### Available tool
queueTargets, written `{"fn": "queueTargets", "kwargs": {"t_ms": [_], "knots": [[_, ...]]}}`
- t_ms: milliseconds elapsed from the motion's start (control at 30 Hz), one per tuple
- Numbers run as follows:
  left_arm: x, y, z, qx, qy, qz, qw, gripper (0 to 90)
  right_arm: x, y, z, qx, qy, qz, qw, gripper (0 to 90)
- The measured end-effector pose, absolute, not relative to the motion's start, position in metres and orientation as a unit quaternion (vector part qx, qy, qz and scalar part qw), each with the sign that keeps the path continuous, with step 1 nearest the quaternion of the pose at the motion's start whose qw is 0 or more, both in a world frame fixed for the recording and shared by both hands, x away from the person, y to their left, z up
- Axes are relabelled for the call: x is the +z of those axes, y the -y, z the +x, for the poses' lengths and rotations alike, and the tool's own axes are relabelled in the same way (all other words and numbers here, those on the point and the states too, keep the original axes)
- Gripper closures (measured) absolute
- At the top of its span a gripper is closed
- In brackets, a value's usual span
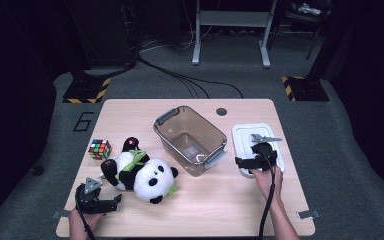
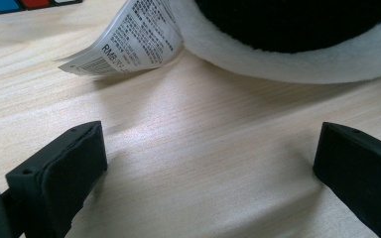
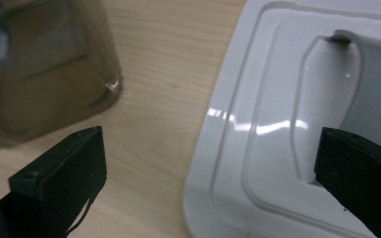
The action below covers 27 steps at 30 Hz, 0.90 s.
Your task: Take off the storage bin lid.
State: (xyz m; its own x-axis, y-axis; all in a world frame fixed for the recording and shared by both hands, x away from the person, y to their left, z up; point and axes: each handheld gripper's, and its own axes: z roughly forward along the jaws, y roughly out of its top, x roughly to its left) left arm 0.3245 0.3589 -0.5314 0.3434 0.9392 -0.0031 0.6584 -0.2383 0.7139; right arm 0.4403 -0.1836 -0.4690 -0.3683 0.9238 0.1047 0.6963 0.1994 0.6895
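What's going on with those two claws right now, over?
Left claw open, low beside the panda. Right claw open, straddling the white lid's edge, nothing gripped. Clear bin open between them. Nothing blocking.

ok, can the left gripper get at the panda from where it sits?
Probably yes. The left gripper is open and aimed at the panda, with bare table between its jaws and the plush's white fur. A paper tag sticks out at one side, off the path.
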Motion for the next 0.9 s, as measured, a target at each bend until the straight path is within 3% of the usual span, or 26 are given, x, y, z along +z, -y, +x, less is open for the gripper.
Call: {"fn": "queueTargets", "kwargs": {"t_ms": [900], "knots": [[-0.531, -0.359, 0.325, 0.221, -0.529, 0.755, 0.318, 0.2, -0.522, 0.120, 0.379, 0.326, -0.809, 0.466, 0.150, 0.0]]}}
